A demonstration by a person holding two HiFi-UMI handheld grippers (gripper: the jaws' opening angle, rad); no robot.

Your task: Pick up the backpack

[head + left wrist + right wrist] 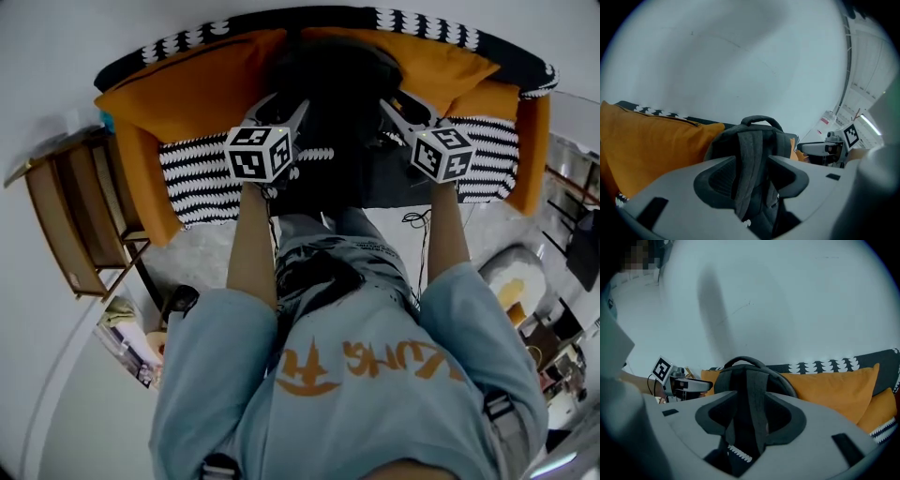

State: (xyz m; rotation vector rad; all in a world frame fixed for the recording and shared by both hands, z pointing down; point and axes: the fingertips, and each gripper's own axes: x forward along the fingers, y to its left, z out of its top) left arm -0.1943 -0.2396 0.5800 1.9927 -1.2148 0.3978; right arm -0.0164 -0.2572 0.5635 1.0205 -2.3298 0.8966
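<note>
Your left tongs (279, 111) and right tongs (405, 112) both stand released, a shoulder strap (749, 164) loose between each pair of jaws. The backpack (328, 103) sits upright mid-sofa (202, 173), propped against the sofa's orange cushions (187, 89), likely so its straps face you.
</note>
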